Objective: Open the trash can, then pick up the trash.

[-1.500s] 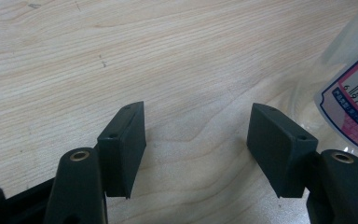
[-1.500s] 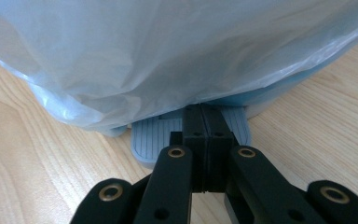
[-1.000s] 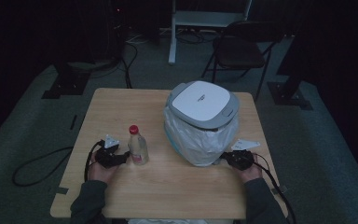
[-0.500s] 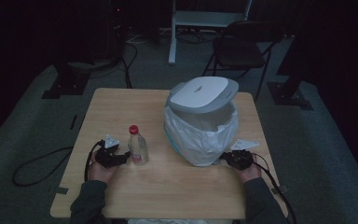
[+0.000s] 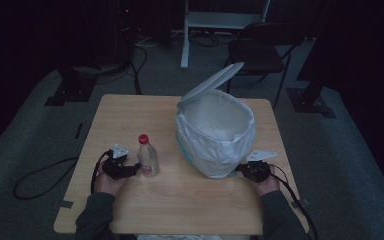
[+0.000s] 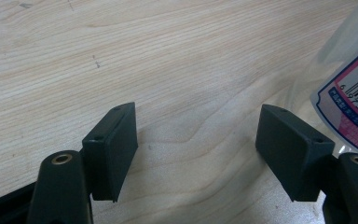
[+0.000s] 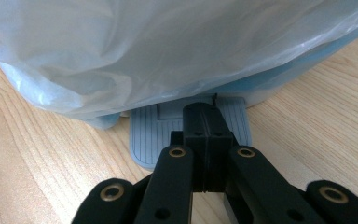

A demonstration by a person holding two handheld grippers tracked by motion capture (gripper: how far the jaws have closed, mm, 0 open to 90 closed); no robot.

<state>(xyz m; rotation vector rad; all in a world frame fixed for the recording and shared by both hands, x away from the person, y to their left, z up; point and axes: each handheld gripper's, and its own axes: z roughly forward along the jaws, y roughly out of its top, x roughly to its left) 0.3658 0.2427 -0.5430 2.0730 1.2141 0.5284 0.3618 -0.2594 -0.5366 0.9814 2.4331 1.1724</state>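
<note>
A small pedal bin (image 5: 215,134) lined with a white plastic bag stands on the wooden table (image 5: 130,110), its white lid (image 5: 211,82) tilted up and open. My right gripper (image 5: 244,170) is shut, its closed tip pressing down on the bin's grey foot pedal (image 7: 147,135) under the bag (image 7: 168,51). A clear bottle (image 5: 147,156) with a red cap stands left of the bin. My left gripper (image 5: 130,170) rests on the table beside it, open with nothing between the jaws; the bottle's label (image 6: 354,102) sits just outside the right jaw.
A dark chair (image 5: 260,55) and a white table leg (image 5: 185,35) stand beyond the table's far edge. Cables (image 5: 40,175) trail from both grippers over the table's sides onto the grey carpet.
The bin's lid has swung from closed to fully raised while the right gripper stays on the pedal. The left gripper and bottle have not moved.
</note>
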